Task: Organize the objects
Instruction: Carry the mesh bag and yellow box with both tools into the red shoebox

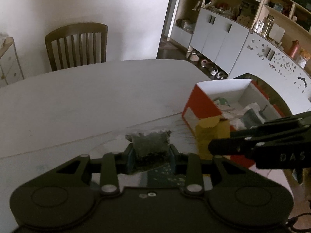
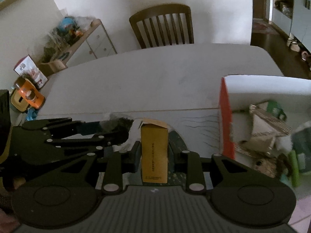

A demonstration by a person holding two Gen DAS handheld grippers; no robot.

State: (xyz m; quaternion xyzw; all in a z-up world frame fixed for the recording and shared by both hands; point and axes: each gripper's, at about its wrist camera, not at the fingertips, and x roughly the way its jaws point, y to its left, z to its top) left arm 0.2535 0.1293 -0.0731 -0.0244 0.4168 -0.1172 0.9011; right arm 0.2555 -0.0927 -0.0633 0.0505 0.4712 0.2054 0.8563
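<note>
Left wrist view: pale table (image 1: 87,97), wooden chair (image 1: 76,45) upper left, cabinets (image 1: 223,31) upper right, red-sided box (image 1: 202,104) of clutter at right. Left gripper (image 1: 150,155) clamps a dark pouch (image 1: 150,145) at lower centre. Right wrist view: same table, chair top centre. Right gripper (image 2: 154,153) pinches an upright yellow carton (image 2: 154,151), centre frame, left of the box.

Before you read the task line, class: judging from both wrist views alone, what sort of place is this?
Most likely a dining room in a home. A wooden slat-back chair stands at a large pale table, and wall cabinets with open shelves hold household odds and ends.
</note>
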